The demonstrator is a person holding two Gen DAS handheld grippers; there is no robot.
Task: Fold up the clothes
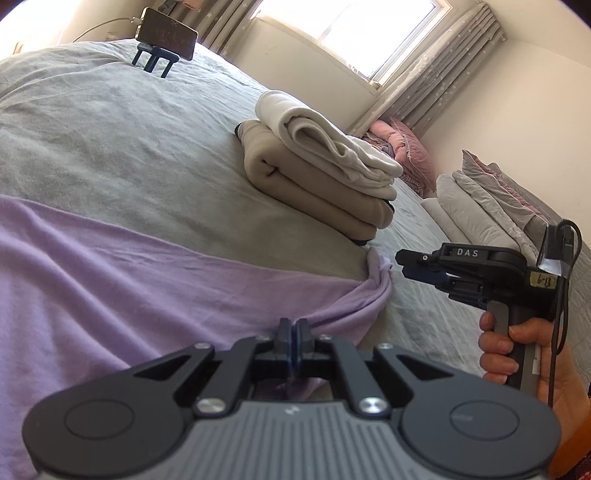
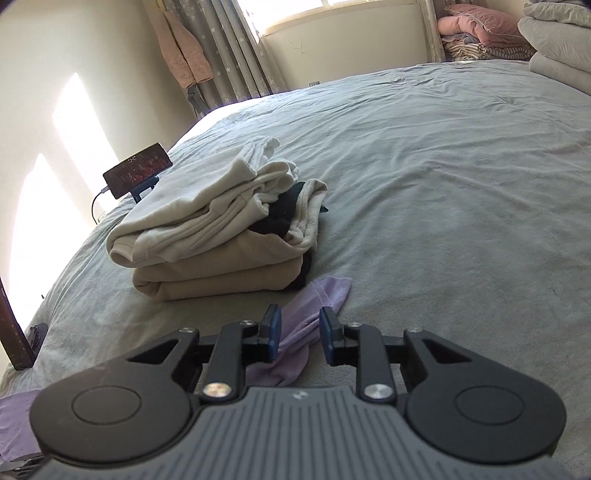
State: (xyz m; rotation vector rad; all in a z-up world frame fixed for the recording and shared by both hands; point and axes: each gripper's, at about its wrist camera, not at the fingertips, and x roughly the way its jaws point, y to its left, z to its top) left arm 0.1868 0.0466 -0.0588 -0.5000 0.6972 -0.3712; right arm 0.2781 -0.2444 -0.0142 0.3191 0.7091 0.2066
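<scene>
Lilac garment (image 1: 110,280) is lying spread flat on the grey bedsheet (image 1: 110,147), thin soft knit, lightly wrinkled. Its near edge is bunching into a twisted rope of cloth that is running toward the corner by the folded stack.

My left gripper (image 1: 294,326) is pinching that edge: blue pads pressed together with purple fabric showing between and behind them.

My right gripper (image 2: 300,325) is hanging just over the bunched lilac tip (image 2: 317,299), fingers spread apart, cloth lying in the gap but neither pad touching it as far as I can tell. In the left wrist view the same tool (image 1: 421,262) is pointing at the garment's corner, my right hand (image 1: 513,350) wrapping around the grey handle.

Folded stack (image 2: 218,240) is sitting just beyond the tip: thick beige fleece piece at the bottom, cream ribbed-hem garments on top, something black tucked in between. Rounded fold edges, top layers slightly sloppy.

Farther out, a phone (image 2: 137,174) is standing on a small blue stand (image 1: 155,61) with a cable plugged in. Grey pillows (image 1: 480,199) and pink quilted bedding (image 1: 406,147) are piling up near the wall. Grey patterned curtains (image 2: 229,48) are framing the bright window (image 1: 369,26); a pink quilted jacket (image 2: 181,48) is hanging beside them.
</scene>
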